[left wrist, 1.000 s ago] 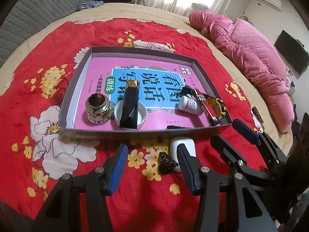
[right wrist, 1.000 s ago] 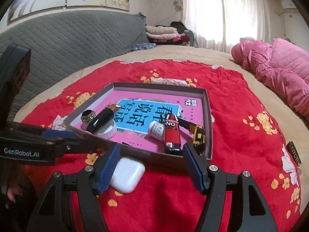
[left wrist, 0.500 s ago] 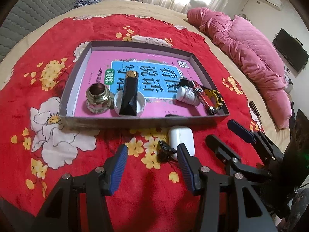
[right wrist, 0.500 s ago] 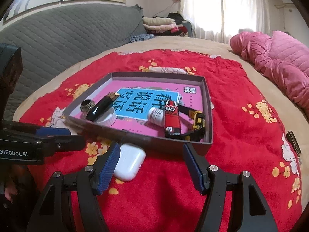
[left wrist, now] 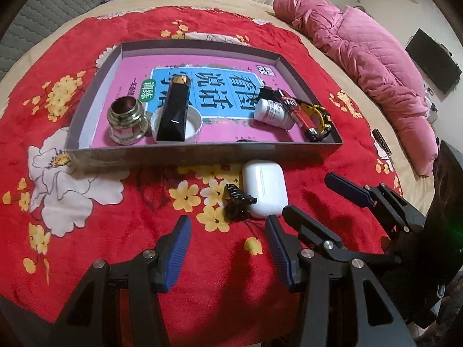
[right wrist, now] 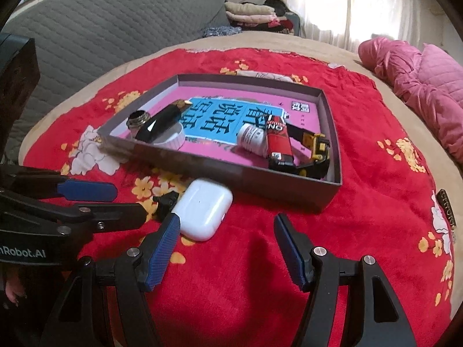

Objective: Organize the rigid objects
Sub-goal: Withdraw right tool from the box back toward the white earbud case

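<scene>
A grey shallow box (left wrist: 202,150) (right wrist: 220,170) lined with a pink book holds a brass cap (left wrist: 126,121), a white lid (left wrist: 192,128) with a black bar (left wrist: 173,110) across it, a white bottle (left wrist: 272,112), a red battery (left wrist: 298,112) and a yellow-black clip (left wrist: 322,118). In front of the box on the red cloth lie a white earbud case (left wrist: 264,190) (right wrist: 204,208) and a small black hair claw (left wrist: 237,202) (right wrist: 166,202). My left gripper (left wrist: 228,240) is open and empty, just short of the claw. My right gripper (right wrist: 227,243) is open and empty, beside the case.
The red floral cloth (left wrist: 86,202) covers a bed. A pink quilt (left wrist: 370,57) lies at the right. A dark strip (right wrist: 447,211) lies at the cloth's right edge. A grey quilted headboard (right wrist: 101,29) and folded clothes (right wrist: 251,11) stand behind.
Both grippers have drawn back and risen a little from the box. The case and claw now lie farther ahead of the fingertips. Nothing was taken hold of.
</scene>
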The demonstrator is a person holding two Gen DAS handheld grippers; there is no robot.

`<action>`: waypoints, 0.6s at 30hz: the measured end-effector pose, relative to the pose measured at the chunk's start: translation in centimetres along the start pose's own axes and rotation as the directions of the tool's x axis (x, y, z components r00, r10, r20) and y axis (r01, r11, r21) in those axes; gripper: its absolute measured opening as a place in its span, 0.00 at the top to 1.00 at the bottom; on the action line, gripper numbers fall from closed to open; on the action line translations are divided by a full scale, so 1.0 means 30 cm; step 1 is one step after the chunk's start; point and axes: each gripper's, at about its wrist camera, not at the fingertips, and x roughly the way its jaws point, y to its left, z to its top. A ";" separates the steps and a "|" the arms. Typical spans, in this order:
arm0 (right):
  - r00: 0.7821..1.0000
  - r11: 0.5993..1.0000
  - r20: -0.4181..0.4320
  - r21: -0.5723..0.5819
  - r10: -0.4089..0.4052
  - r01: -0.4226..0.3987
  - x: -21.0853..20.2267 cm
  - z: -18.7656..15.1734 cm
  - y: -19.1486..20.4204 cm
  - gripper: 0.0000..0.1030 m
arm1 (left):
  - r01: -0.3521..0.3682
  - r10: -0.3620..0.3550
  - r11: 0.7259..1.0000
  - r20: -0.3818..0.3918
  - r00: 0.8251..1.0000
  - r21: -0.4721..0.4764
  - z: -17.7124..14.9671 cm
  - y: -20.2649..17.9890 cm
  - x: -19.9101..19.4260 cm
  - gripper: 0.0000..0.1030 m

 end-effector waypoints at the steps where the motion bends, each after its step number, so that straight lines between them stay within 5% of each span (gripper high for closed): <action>1: 1.000 1.000 -0.006 -0.002 0.001 -0.001 0.006 -0.001 0.001 0.33 | -0.003 0.003 1.000 -0.003 1.000 0.000 0.001 0.000 0.007 0.49; 18: 0.999 0.998 -0.048 -0.061 0.012 -0.015 0.061 -0.010 0.057 0.33 | -0.013 0.011 0.996 -0.019 1.000 -0.092 0.019 0.074 0.057 0.49</action>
